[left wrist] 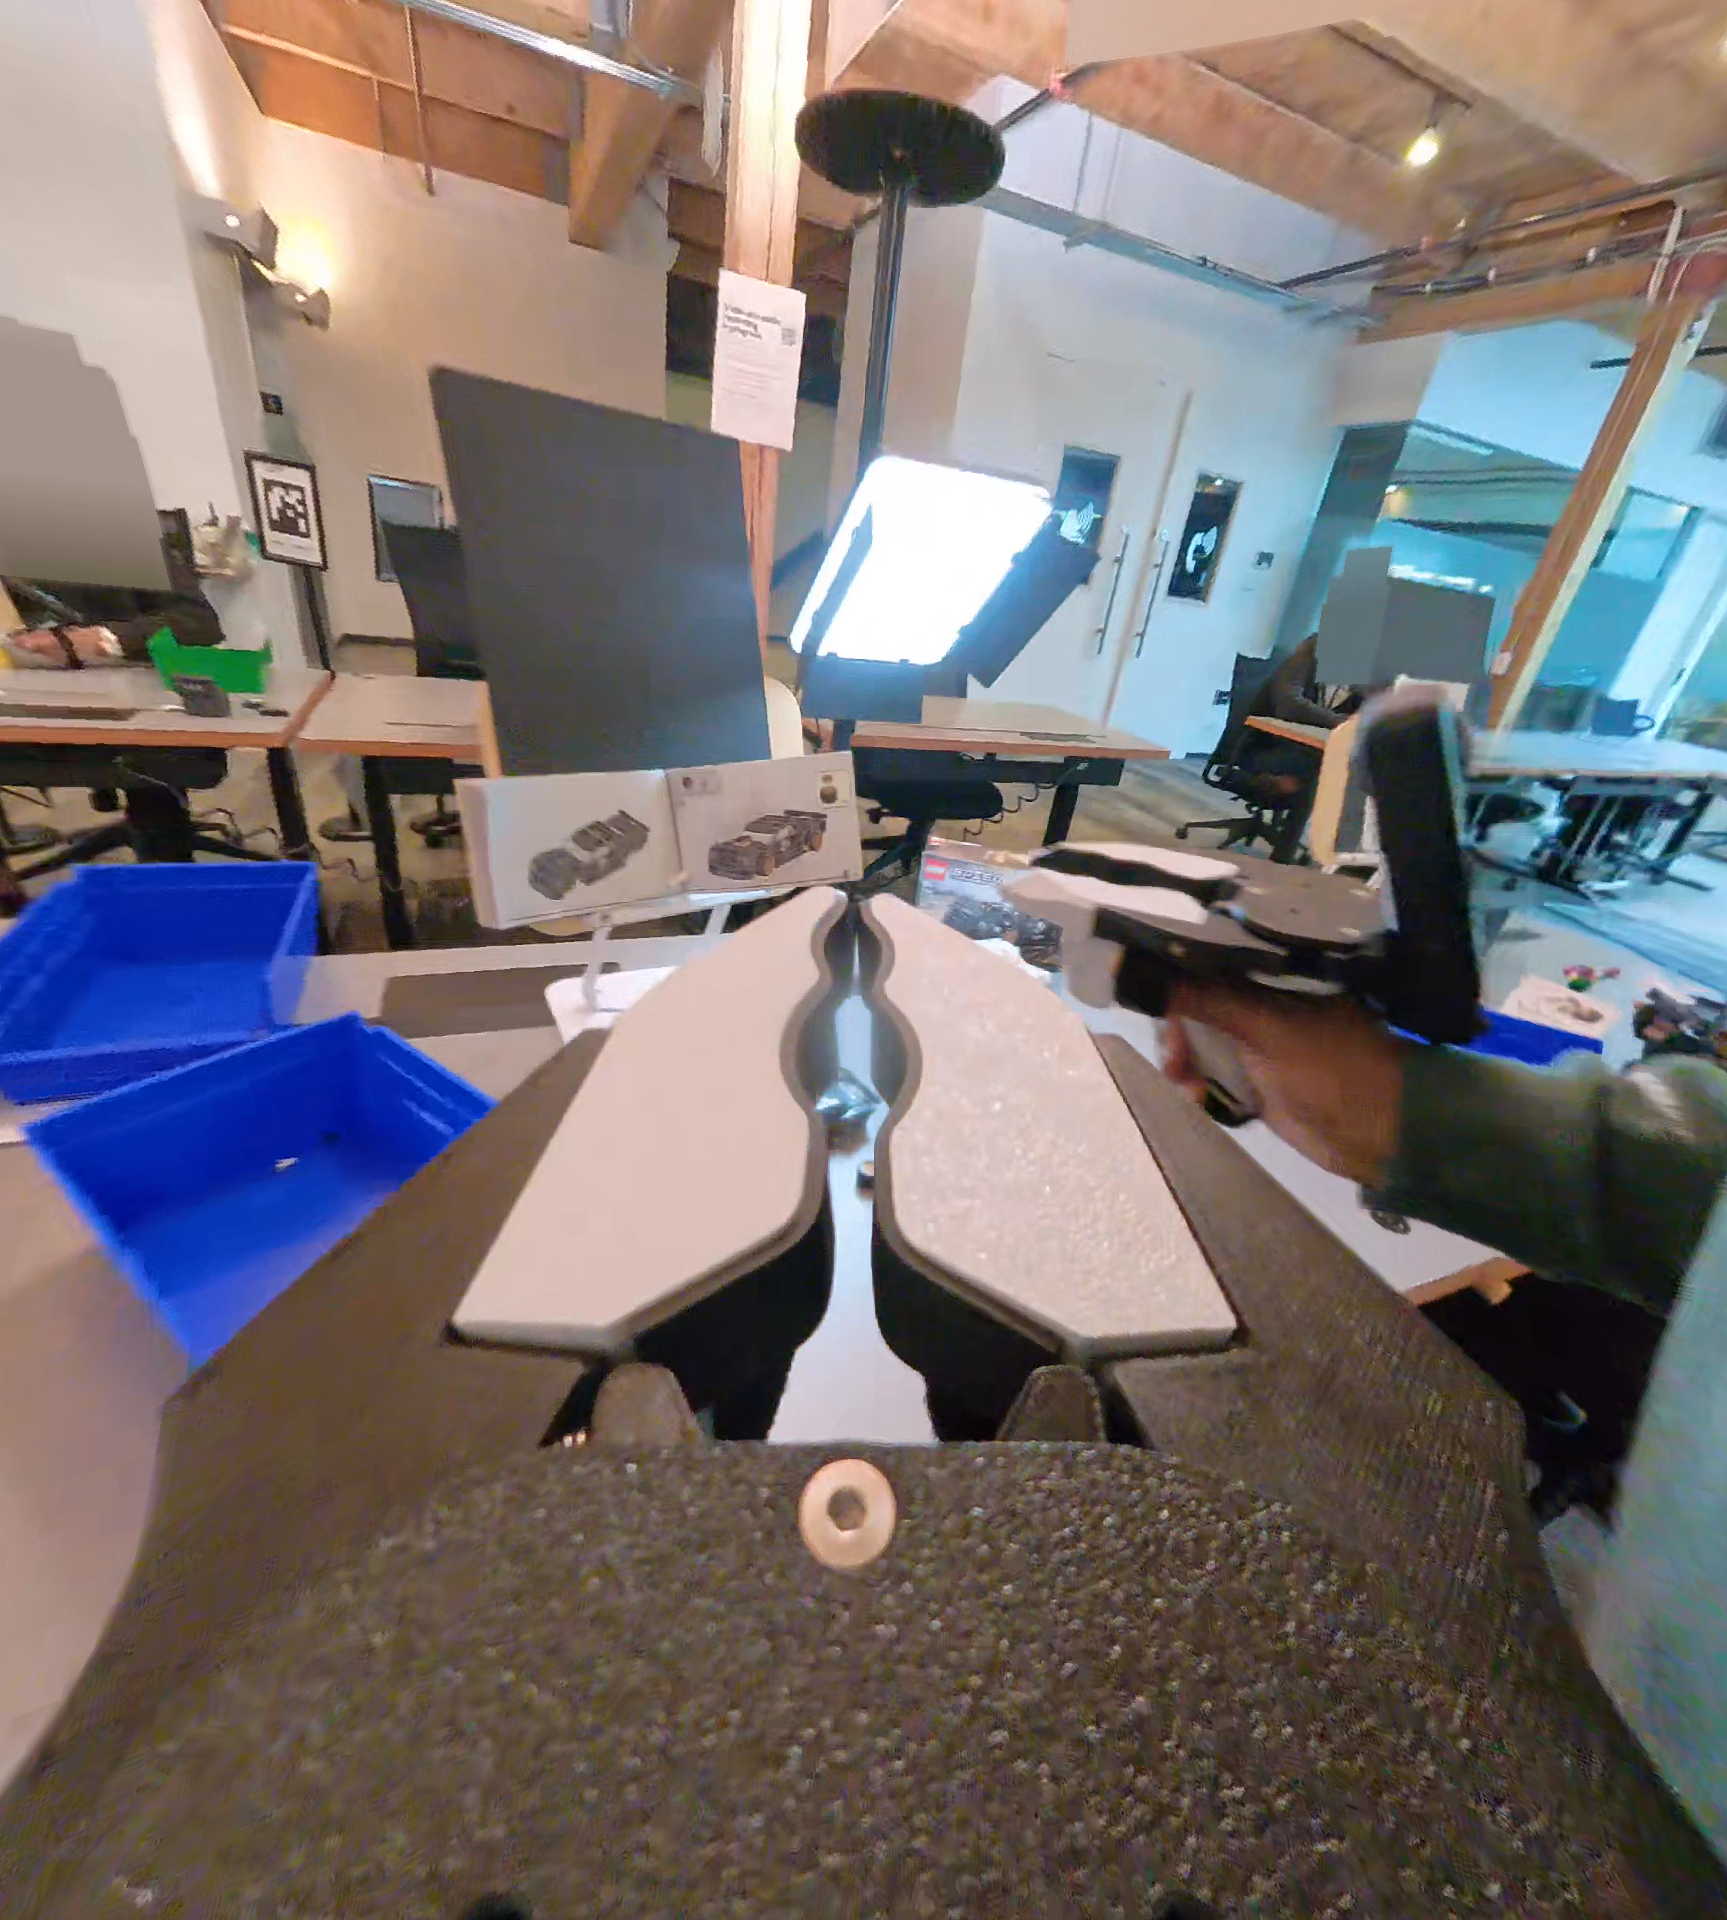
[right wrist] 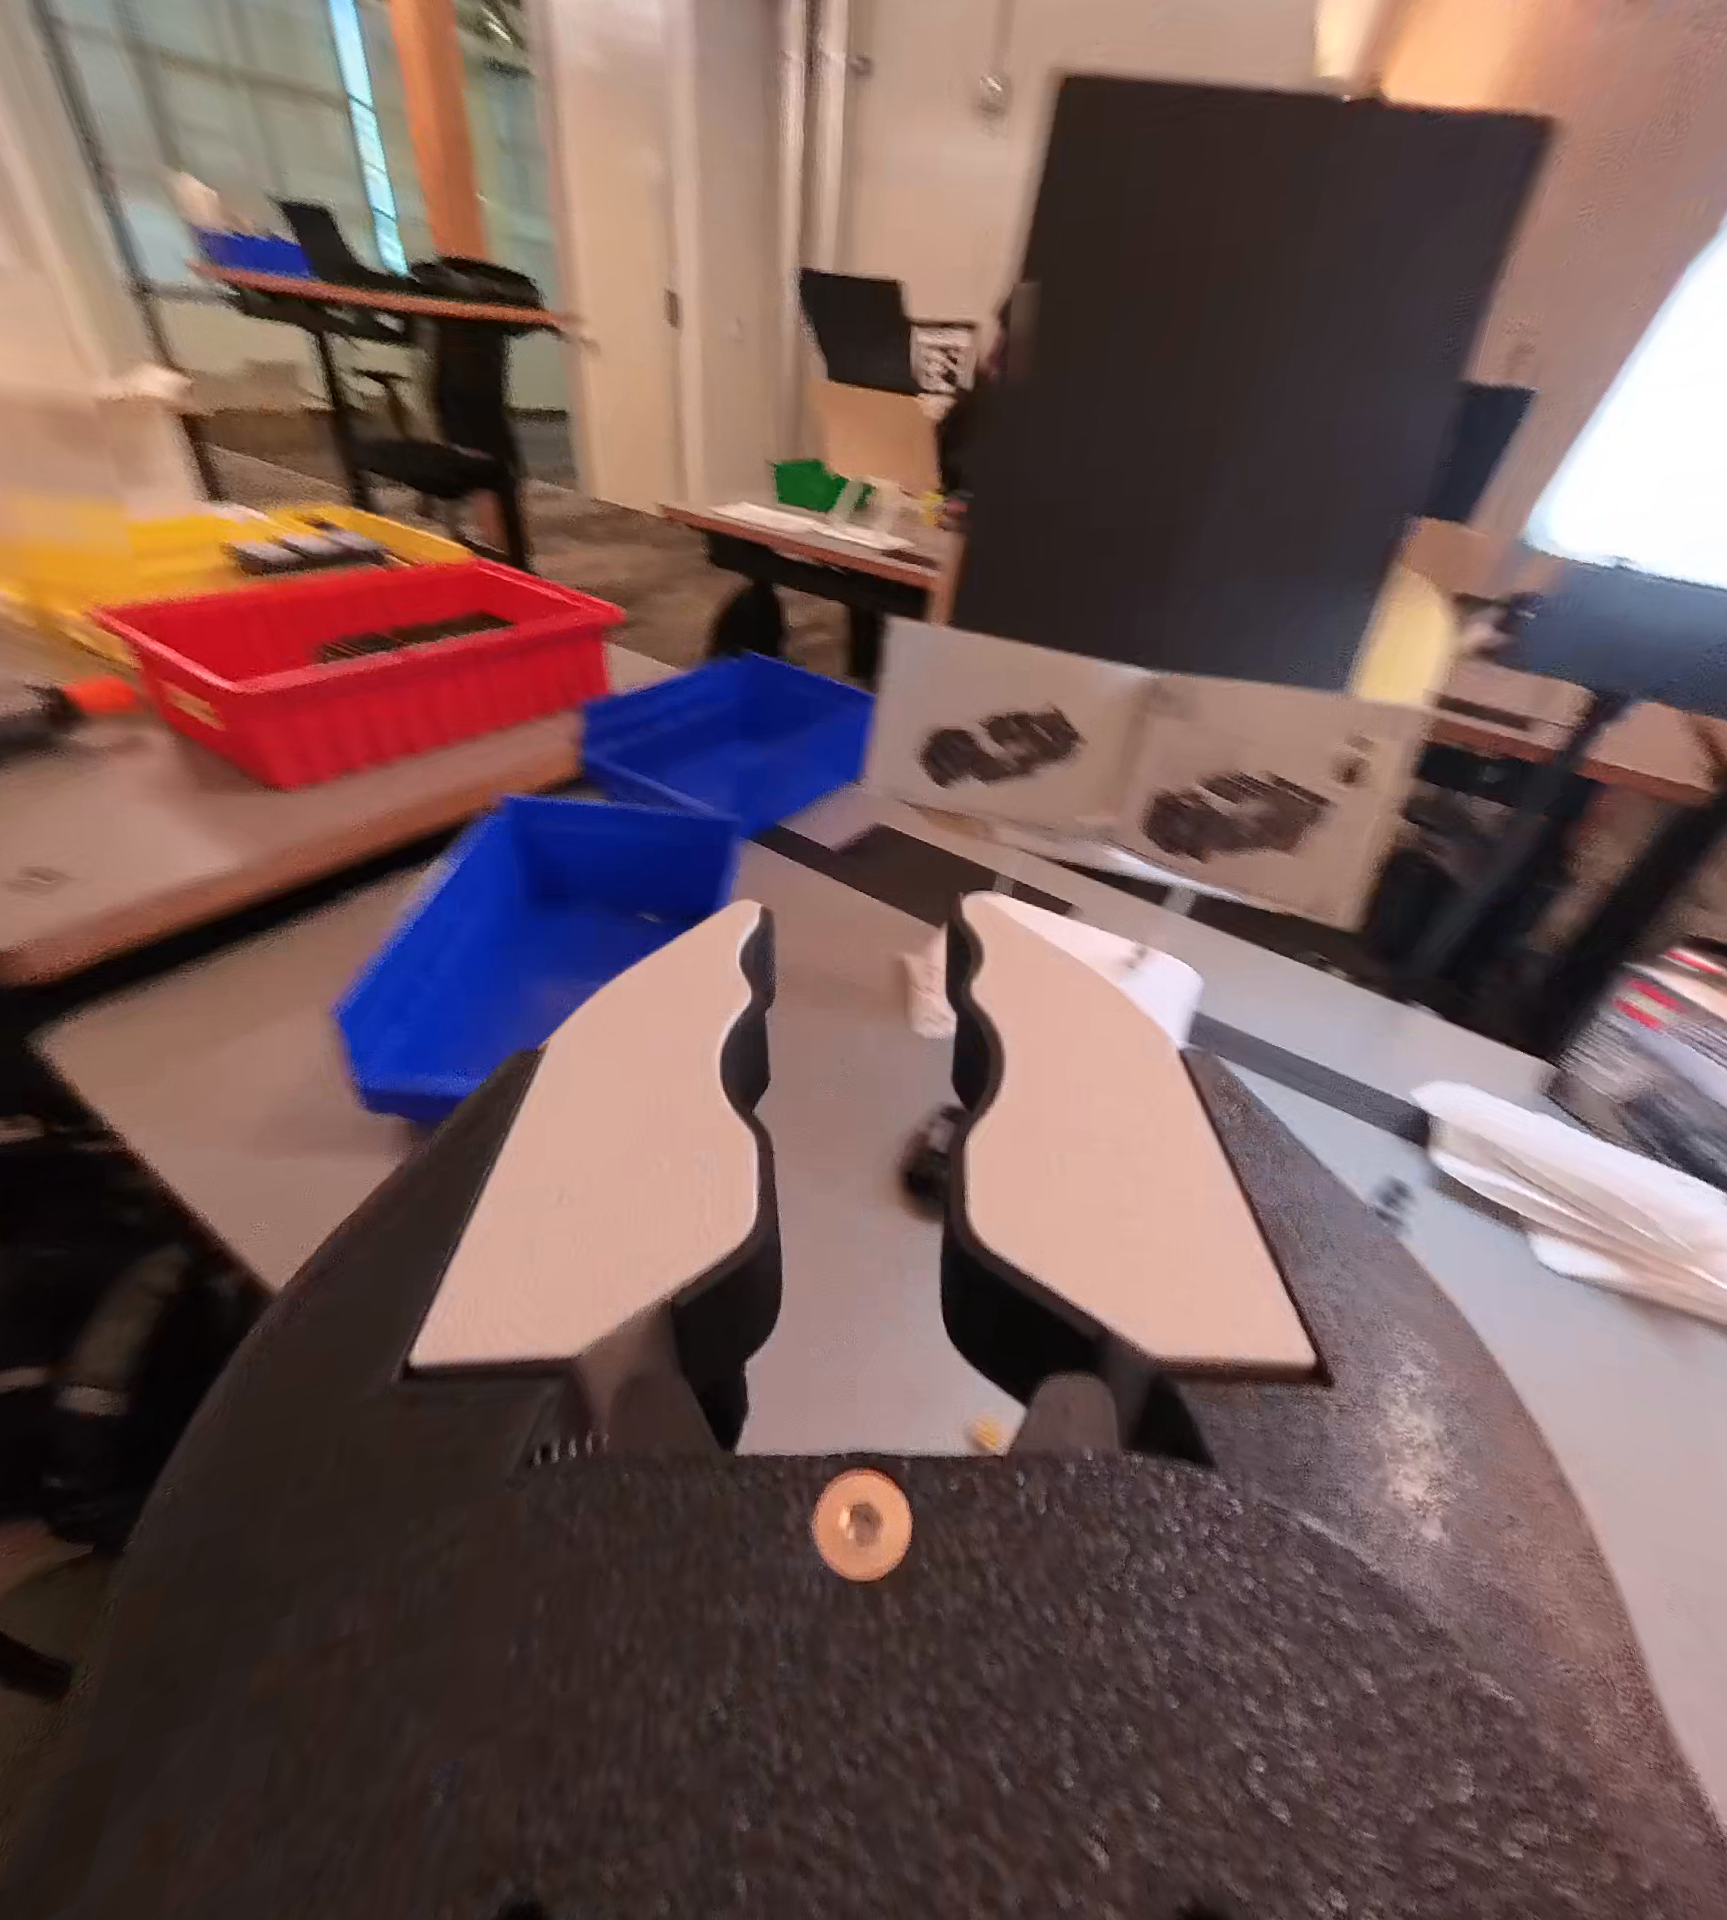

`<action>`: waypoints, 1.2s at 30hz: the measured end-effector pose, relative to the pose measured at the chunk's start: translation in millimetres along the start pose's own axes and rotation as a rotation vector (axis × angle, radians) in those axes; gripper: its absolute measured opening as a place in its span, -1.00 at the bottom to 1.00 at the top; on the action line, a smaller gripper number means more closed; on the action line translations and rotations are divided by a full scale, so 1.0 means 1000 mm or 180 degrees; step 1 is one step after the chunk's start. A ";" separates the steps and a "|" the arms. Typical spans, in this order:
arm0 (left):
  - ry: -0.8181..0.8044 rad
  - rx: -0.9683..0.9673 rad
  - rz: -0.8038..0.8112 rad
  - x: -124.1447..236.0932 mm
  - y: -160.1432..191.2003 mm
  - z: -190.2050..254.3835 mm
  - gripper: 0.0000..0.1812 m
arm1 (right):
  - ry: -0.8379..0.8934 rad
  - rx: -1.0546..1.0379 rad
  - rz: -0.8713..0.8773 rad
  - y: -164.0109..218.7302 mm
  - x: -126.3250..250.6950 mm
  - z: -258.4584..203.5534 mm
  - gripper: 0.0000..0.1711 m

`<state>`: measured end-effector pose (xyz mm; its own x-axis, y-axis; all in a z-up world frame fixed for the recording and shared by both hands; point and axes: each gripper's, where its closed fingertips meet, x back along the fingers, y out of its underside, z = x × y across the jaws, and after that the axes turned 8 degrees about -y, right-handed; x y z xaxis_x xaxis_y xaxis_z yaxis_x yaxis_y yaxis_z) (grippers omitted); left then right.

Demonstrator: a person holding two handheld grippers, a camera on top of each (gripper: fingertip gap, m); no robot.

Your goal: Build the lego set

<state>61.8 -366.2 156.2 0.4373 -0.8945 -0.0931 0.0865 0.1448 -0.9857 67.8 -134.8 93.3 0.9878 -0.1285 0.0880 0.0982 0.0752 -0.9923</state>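
Note:
In the left wrist view my left gripper (left wrist: 854, 916) is shut, its fingertips meeting, and it hovers above the grey table (left wrist: 485, 997). A small dark lego piece (left wrist: 843, 1101) lies on the table below, seen through the slot between the fingers. My right gripper (right wrist: 859, 925) is open with nothing between its pads. A dark lego piece (right wrist: 930, 1153) lies on the table beside its right finger. The right gripper also shows in the left wrist view (left wrist: 1046, 878), held sideways by a hand. The open instruction booklet (left wrist: 661, 842) stands on a holder ahead and also shows in the right wrist view (right wrist: 1139, 769).
Two blue bins (left wrist: 246, 1153) (left wrist: 142, 956) sit to the left; they also show in the right wrist view (right wrist: 526, 935) (right wrist: 734, 727). A red bin (right wrist: 360, 665) and a yellow bin (right wrist: 163, 551) stand beyond. The lego box (left wrist: 984, 904) and white papers (right wrist: 1586, 1195) lie to the right. About 25 cm separates my left fingertips from my right.

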 end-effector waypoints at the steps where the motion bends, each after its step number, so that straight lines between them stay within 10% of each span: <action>1: -0.0024 -0.0085 0.0002 0.021 -0.012 -0.005 -1.00 | -0.0114 -0.0018 0.0064 -0.016 -0.010 -0.026 -0.64; 9: 0.0081 -0.0632 -0.0255 0.250 -0.037 -0.086 -1.00 | -0.0629 -0.0122 0.0599 -0.135 -0.033 -0.285 -0.66; 15: -0.0899 -0.0517 -0.0822 0.439 -0.029 -0.236 -0.97 | -0.1586 -0.0296 0.0766 -0.251 -0.029 -0.494 -0.74; 21: -0.1502 0.0690 -0.1729 0.622 0.175 -0.290 -1.00 | -0.2396 0.0226 0.0688 -0.247 -0.046 -0.669 -0.74; 26: -0.2192 0.1124 -0.1684 0.675 0.231 -0.283 -1.00 | -0.2482 0.0416 0.0610 -0.250 -0.083 -0.739 -0.72; 36: -0.2619 -0.0091 -0.1322 0.669 0.038 -0.523 -1.00 | -0.1585 0.0135 0.0762 -0.221 -0.187 -0.695 -0.70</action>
<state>-110.5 -1180.8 -17.1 0.8757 -0.2882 0.3875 0.3616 -0.1408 -0.9217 -222.6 -814.6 235.7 0.9199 0.3795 -0.0990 -0.1416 0.0860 -0.9862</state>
